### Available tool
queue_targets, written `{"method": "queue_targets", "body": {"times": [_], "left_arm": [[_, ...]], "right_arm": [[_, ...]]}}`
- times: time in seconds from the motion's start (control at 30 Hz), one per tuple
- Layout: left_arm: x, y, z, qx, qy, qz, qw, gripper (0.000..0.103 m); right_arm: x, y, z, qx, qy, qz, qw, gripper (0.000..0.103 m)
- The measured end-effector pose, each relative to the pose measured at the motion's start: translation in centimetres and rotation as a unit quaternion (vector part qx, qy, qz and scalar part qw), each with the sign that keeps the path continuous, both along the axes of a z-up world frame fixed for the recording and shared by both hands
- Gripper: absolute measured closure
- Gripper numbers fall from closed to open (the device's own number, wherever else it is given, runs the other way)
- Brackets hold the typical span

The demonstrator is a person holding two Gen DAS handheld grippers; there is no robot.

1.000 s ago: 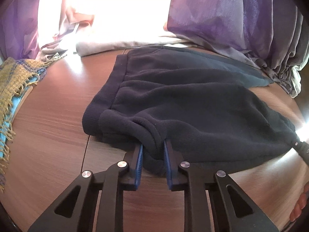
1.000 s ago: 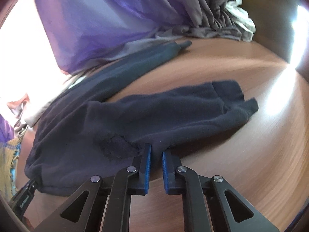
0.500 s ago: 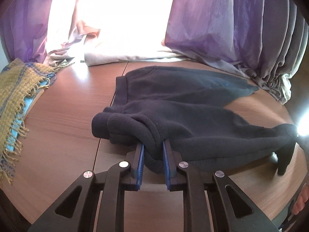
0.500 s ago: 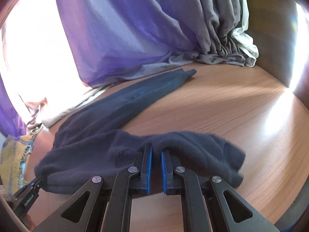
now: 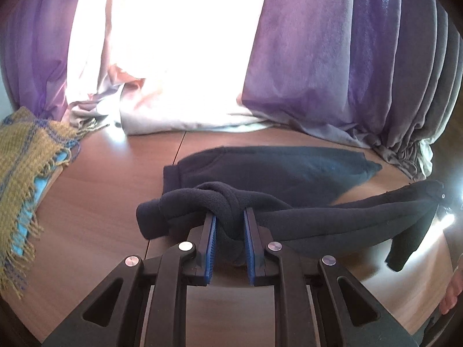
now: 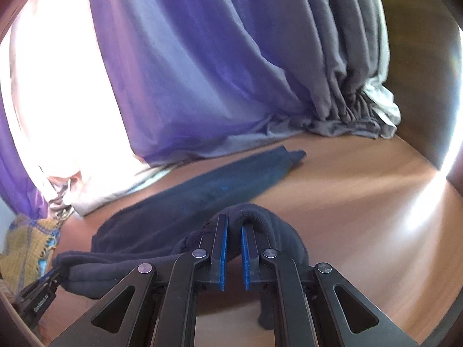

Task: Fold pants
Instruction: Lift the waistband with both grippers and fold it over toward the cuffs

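Left gripper (image 5: 228, 217) is clamping a thick bunched roll of the dark pants (image 5: 289, 173) near the waistband, jaws held apart only by the fabric wedged between the blue pads (image 5: 210, 248). Right gripper (image 6: 233, 225) is pinching a fold of one leg, jaws nearly closed, fabric draping over the right finger and hanging below. The gripped edge is hanging lifted between both tools; the other leg is lying flat on the wooden table (image 6: 361, 202) toward the purple curtain (image 6: 202, 72).
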State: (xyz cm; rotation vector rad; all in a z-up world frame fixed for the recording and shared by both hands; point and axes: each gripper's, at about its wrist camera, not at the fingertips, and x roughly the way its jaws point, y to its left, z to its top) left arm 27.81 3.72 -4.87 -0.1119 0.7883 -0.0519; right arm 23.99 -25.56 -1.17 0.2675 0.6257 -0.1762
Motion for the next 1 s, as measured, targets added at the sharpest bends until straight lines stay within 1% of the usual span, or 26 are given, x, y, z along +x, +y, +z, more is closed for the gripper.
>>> {"method": "queue_targets", "body": {"times": [0.1,0.17,0.33,0.57,0.73,0.83,1.0], "left_arm": [[1.7,-0.1,0.2,0.006,-0.001,-0.001,1.0000,0.084],[2.9,-0.2,0.3,0.011,-0.002,-0.002,0.9999,0.084],[5.5,-0.1,0.2,0.013,0.005,0.000,0.9999,0.084],[8.8,0.3,-0.1,0.007,0.013,0.023,0.9996,0.084],[11.7,0.0,-0.9,0.015,0.023,0.025,0.9993,0.084],[13.7,0.1,-1.9,0.017,0.035,0.032,0.9987,0.084],[16.8,0.6,-3.6,0.014,0.056,0.047,0.9972,0.084]], "right_arm": [[1.8,0.0,0.7,-0.008,-0.003,0.011,1.000,0.094],[3.7,0.0,0.9,-0.014,0.004,0.020,1.000,0.094],[7.1,-0.1,1.0,-0.012,0.009,0.031,0.999,0.094],[11.4,-0.2,0.8,-0.007,0.021,0.043,0.999,0.094],[15.0,-0.5,-0.2,0.001,0.038,0.049,0.998,0.094],[17.8,-0.8,-1.1,0.010,0.049,0.053,0.997,0.094],[22.0,-0.3,-2.8,0.010,0.061,0.065,0.996,0.094]]}}
